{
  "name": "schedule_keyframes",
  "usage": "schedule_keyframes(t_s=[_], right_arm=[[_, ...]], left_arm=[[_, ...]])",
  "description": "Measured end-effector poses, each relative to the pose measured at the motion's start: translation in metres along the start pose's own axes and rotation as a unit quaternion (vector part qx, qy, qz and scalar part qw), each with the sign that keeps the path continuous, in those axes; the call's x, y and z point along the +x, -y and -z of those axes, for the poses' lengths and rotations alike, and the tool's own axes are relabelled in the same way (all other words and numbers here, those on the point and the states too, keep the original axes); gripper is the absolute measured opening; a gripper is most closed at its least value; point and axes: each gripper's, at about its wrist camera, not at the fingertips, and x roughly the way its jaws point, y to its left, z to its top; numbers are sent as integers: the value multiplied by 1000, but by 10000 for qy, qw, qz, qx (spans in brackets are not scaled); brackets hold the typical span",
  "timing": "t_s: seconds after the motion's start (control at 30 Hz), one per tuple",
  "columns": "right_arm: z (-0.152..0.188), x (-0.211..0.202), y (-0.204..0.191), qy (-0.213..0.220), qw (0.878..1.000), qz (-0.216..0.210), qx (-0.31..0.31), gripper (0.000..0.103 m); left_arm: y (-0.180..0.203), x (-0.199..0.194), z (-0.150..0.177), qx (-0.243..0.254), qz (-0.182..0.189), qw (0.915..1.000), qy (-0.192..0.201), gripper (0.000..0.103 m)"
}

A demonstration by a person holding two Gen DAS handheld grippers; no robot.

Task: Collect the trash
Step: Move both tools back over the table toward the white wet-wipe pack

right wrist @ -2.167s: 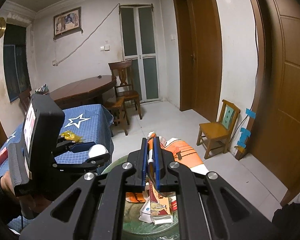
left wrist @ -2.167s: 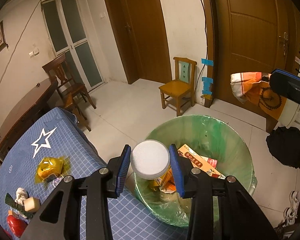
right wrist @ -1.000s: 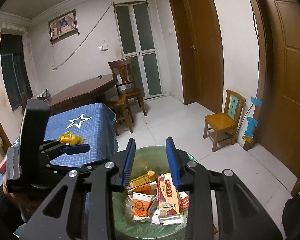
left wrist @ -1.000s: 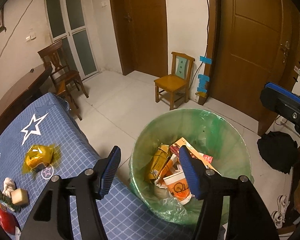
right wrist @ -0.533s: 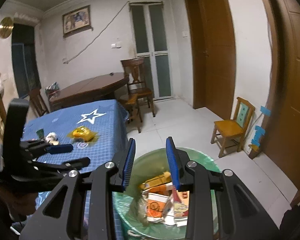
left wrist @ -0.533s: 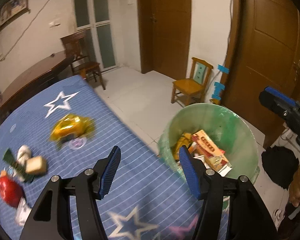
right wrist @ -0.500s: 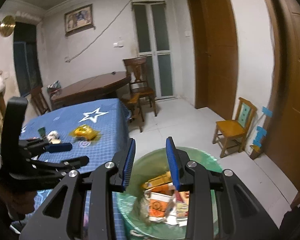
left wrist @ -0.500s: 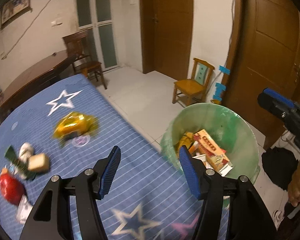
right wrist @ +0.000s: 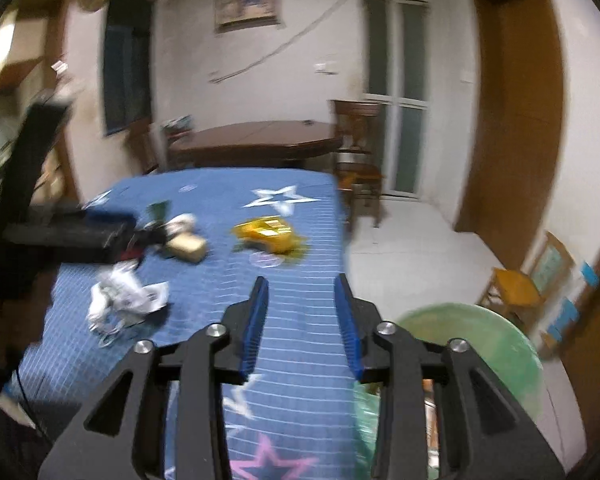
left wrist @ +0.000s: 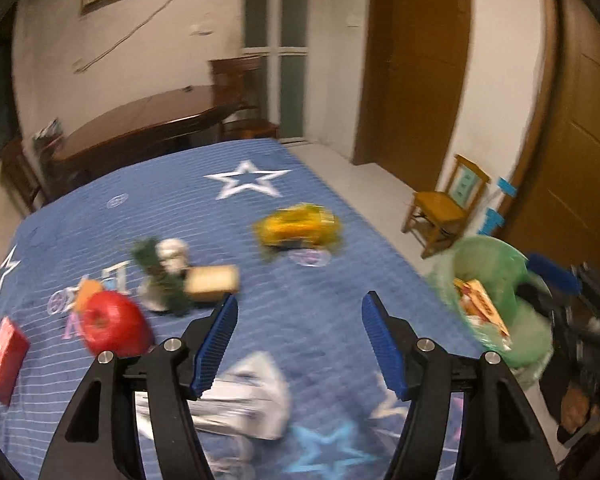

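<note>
Table (left wrist: pixel 308 344): blue star-patterned cloth, litter scattered on it.
Bin (left wrist: pixel 496 264): green-lined, off the table's right edge, boxes inside.
Crumpled paper (left wrist: pixel 252 400): just under the left gripper, long axis roughly left-right.
Yellow wrapper (left wrist: pixel 298 226): mid-table, long axis left-right.
Left gripper (left wrist: pixel 300 338): fingers spread wide, holding nothing.
Right gripper (right wrist: pixel 302 322): fingers parted, holding nothing, over the table edge.

Both wrist views above blue tablecloth (left wrist: pixel 300 320), sharing green bin (right wrist: pixel 500 344)
</note>
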Motion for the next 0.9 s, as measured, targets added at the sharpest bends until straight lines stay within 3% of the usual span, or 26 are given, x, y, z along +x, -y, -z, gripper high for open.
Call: schedule_keyframes(t_s=[0.1, 0.2, 0.33, 0.43, 0.53, 0.63, 0.7, 0.77, 0.8, 0.9], right_arm=[[-2, 11, -35, 2, 9973, -442, -581, 62], [-5, 21, -65, -48, 9906, -842, -1080, 68], [-10, 38, -102, -193, 9727, -1449, -1801, 77], [-13, 58, -127, -437, 9503, -1995, -2351, 80], [-16, 87, -153, -665, 9288, -2244, -2874, 80], [-21, 117, -165, -905, 9198, -2386, -2981, 80], [-20, 142, -167, -1311, 9100, -2610, -2944, 80], [-11, 156, -167, -1701, 9031, -2635, -2932, 69], [-6, 160, -169, -1923, 8984, -2659, -2920, 47], [5, 152, -171, -2028, 9144, -2389, -2562, 33]], left_arm=[[-49, 4, -18, -335, -408, 9986, -81, 66], [-96, 3, -33, -773, -520, 9955, -188, 66], [-139, -28, -28, -1007, -709, 9924, 50, 68], [-162, -44, -7, -1158, -856, 9896, 29, 70], [-179, -54, 23, -1295, -977, 9867, -148, 70], [-193, -67, 54, -1452, -1086, 9831, -270, 70], [-204, -74, 72, -1588, -1144, 9801, -340, 70], [-217, -84, 89, -1723, -1229, 9766, -388, 70], [-224, -88, 98, -1788, -1268, 9749, -391, 70], [-241, -102, 116, -1968, -1289, 9712, -384, 70]])
